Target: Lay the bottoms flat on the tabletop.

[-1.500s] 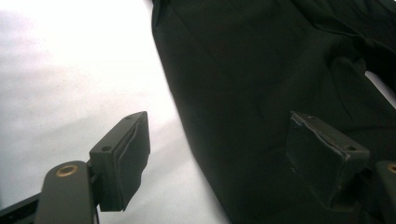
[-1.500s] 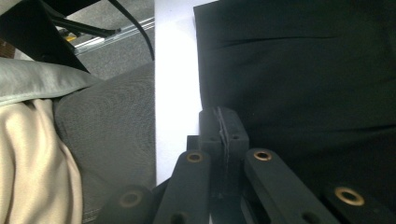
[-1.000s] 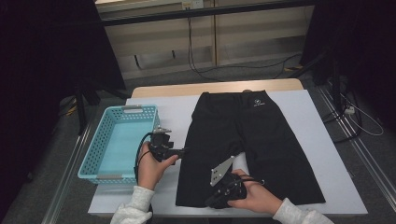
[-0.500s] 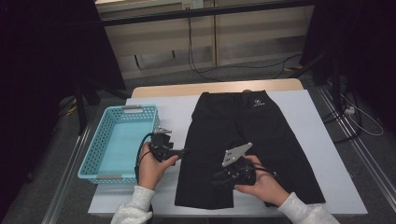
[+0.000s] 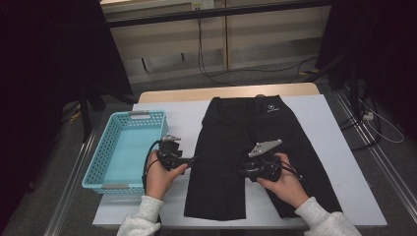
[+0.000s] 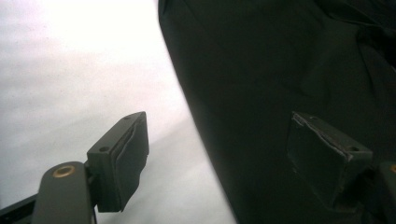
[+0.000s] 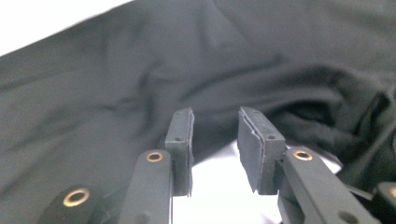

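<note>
Spread flat, the pair of black fabric shorts [image 5: 248,147] lies on the white-covered bench [image 5: 339,142], waistband at the far edge and both legs pointing toward the person. Left of the shorts, a light-blue perforated plastic basket [image 5: 101,157] sits at the bench's left edge. The left gripper [image 5: 193,159] hovers just beside the shorts' left side seam, held in the person's left hand [image 5: 160,172]; in the left gripper view its jaws stand wide apart, one over the white bench cover and the other over the dark cloth, with nothing pinched between them. The right gripper [image 5: 242,172] sits over the crotch of the shorts, between the two legs, in the right hand [image 5: 282,179]. Its jaws have just been opening and now show a modest gap; rumpled cloth lies just past the pads, apparently free of them, though the dark fabric makes that hard to judge.
</note>
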A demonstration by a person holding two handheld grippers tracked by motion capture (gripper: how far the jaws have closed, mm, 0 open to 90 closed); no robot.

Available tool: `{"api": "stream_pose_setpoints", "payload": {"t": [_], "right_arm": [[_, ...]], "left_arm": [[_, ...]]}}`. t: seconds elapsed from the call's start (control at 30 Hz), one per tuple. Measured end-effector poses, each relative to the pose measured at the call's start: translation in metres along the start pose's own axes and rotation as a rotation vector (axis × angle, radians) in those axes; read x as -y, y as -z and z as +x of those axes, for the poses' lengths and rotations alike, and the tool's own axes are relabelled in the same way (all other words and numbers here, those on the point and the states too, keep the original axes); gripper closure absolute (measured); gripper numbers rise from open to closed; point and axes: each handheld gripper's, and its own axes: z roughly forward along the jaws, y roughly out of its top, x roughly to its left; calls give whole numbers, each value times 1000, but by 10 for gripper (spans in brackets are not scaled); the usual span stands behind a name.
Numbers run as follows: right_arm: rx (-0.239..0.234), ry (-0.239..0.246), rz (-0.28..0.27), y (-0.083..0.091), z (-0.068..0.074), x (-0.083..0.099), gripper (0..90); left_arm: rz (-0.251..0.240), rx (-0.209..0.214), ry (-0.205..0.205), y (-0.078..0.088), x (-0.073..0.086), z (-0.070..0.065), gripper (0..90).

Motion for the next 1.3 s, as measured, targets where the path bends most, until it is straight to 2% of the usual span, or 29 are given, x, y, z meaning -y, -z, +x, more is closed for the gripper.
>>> {"api": "stream_pose_setpoints", "payload": {"t": [0.07, 0.17, 0.37, 0.47, 0.57, 0.77, 0.97, 1.2, 1.23, 1.3], "right_arm": [[5, -3, 34, -5, -1, 2, 663], [6, -18, 35, -7, -1, 3, 672], [-7, -15, 41, -8, 1, 3, 794], [-30, -24, 46, -8, 1, 2, 871], [-44, -28, 52, -8, 0, 2, 894], [-86, -65, 64, -5, -2, 3, 900], [-143, -68, 82, 5, 6, 8, 900], [-143, -43, 79, 8, 10, 10, 900], [-134, -34, 61, 9, 9, 9, 900], [-90, -32, 31, 13, 6, 8, 818]], "left_arm": [[-5, -1, 3, 0, 0, -1, 215], [-5, -2, 1, 0, 0, 0, 214], [2, 1, -1, 0, 0, -1, 215], [3, 0, 0, -1, 0, -1, 215], [4, -1, 0, -1, 0, -1, 214], [-3, -2, 2, -1, 0, -1, 215], [0, 7, 0, 0, 0, -2, 214], [6, 0, 0, -1, 0, -1, 215], [4, -2, 0, -1, 0, -1, 218], [7, -5, 0, -2, 0, -1, 224]]}}
